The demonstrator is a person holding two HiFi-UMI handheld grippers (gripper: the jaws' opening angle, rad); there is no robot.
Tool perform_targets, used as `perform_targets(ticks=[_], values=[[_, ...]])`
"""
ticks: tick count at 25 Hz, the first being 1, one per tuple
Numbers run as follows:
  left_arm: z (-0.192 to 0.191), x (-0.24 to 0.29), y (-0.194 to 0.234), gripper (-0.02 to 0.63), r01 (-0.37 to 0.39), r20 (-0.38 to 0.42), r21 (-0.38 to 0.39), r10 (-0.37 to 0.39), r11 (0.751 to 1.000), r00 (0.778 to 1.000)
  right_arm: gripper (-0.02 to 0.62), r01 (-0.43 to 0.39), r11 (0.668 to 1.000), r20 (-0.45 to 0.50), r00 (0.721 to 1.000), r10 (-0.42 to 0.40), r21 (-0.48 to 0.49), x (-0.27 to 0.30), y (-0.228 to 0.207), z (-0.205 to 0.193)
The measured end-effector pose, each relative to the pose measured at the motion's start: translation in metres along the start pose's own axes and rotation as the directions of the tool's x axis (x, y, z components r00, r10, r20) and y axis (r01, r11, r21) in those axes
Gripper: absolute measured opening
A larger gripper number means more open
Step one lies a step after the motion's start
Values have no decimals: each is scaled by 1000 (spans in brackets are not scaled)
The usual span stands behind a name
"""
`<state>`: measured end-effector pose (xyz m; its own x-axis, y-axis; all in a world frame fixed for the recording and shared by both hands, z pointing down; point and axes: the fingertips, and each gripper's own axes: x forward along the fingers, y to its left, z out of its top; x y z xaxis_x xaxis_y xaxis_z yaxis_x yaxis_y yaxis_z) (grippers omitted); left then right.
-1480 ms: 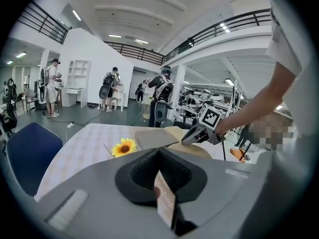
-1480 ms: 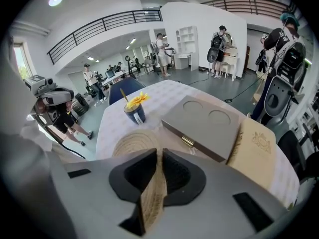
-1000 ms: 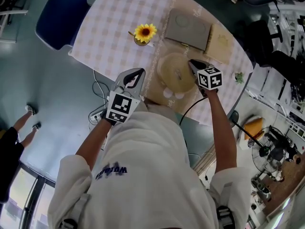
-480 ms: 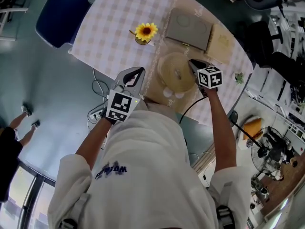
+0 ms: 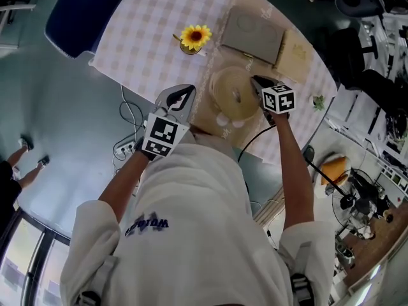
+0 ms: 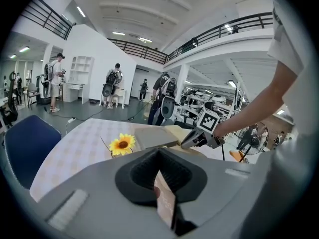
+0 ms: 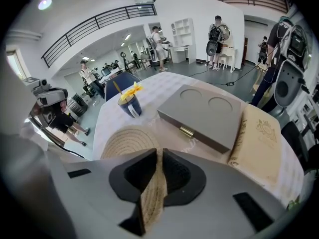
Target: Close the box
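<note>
The flat grey box (image 5: pixel 251 33) lies on the checked table (image 5: pixel 146 37) with its lid down and a gold clasp on its near side; it also shows in the right gripper view (image 7: pixel 209 114) and the left gripper view (image 6: pixel 153 136). My left gripper (image 5: pixel 189 90) hovers at the table's near edge, shut and empty, well short of the box. My right gripper (image 5: pixel 254 80) is over a round woven mat (image 5: pixel 232 94), shut with nothing held, just in front of the box. Along the jaws, the left gripper (image 6: pixel 159 151) and right gripper (image 7: pixel 159 153) show only a thin slit.
A sunflower in a dark cup (image 5: pixel 194 38) stands left of the box. A beige booklet (image 5: pixel 294 56) lies to its right. A blue chair (image 5: pixel 80 14) is beyond the table's left end. Cables and a power strip (image 5: pixel 126 146) lie on the floor.
The head view has shifted slightly. Both grippers keep their places and stay shut. The person at the left edge has moved further out of view.
</note>
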<state>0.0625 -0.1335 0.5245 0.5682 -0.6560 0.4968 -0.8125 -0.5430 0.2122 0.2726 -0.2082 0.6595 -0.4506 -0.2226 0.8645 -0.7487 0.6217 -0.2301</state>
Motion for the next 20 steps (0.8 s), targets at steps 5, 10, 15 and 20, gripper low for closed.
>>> perform_targets(ticks=[5, 10, 15, 20], values=[[-2, 0, 2, 2, 2, -11, 4, -2, 1000, 1000, 41, -11, 1000, 3, 1000, 11, -7, 7, 4, 6], [-2, 2, 5, 2, 8, -19, 8, -8, 1000, 1000, 41, -14, 1000, 0, 1000, 14, -23, 13, 9, 12], [-3, 6, 4, 2, 19, -27, 10, -19, 1000, 999, 41, -23, 999, -6, 1000, 23, -31, 21, 13, 15], [-9, 14, 3, 2, 33, -46, 11, -32, 999, 998, 43, -35, 998, -17, 999, 34, -55, 30, 21, 13]])
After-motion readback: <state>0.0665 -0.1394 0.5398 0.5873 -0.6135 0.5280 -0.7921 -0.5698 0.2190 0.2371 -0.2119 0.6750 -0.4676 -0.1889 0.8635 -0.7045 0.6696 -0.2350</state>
